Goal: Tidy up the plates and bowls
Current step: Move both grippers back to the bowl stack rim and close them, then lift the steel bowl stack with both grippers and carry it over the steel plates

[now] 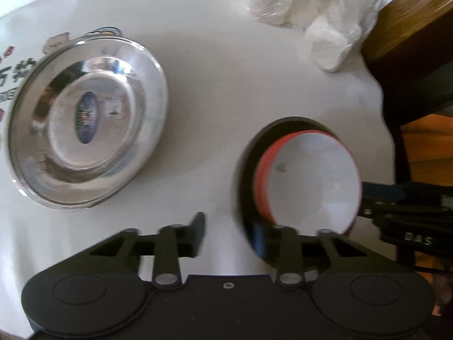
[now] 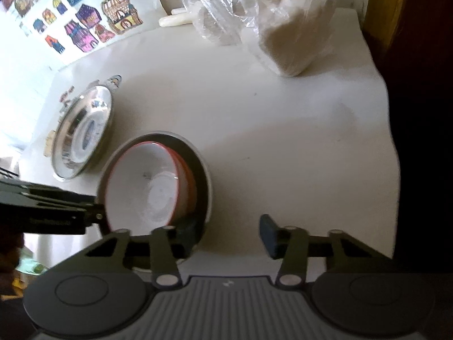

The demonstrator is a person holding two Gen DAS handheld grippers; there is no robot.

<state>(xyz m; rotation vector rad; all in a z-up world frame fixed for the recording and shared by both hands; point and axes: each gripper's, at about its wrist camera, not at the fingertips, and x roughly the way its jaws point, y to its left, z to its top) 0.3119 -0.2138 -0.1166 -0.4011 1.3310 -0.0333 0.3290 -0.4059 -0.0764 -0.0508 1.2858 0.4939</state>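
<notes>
A red bowl with a white inside [image 1: 311,178] sits tilted inside a larger dark bowl [image 1: 249,153] on the white table; both also show in the right wrist view, the red bowl [image 2: 147,184] in the dark bowl [image 2: 205,175]. A shiny steel plate [image 1: 90,119] lies to the left, also in the right wrist view [image 2: 83,133]. My left gripper [image 1: 229,235] is open, its right finger over the dark bowl's near rim. My right gripper [image 2: 226,235] is open, its left finger inside the dark bowl beside the red bowl. Each gripper shows from the side in the other's view.
A clear plastic bag of white rolls [image 1: 308,14] lies at the table's far right, also in the right wrist view [image 2: 271,22]. Colourful house stickers [image 2: 85,22] cover the wall at the back left. A wooden edge [image 1: 410,28] borders the table on the right.
</notes>
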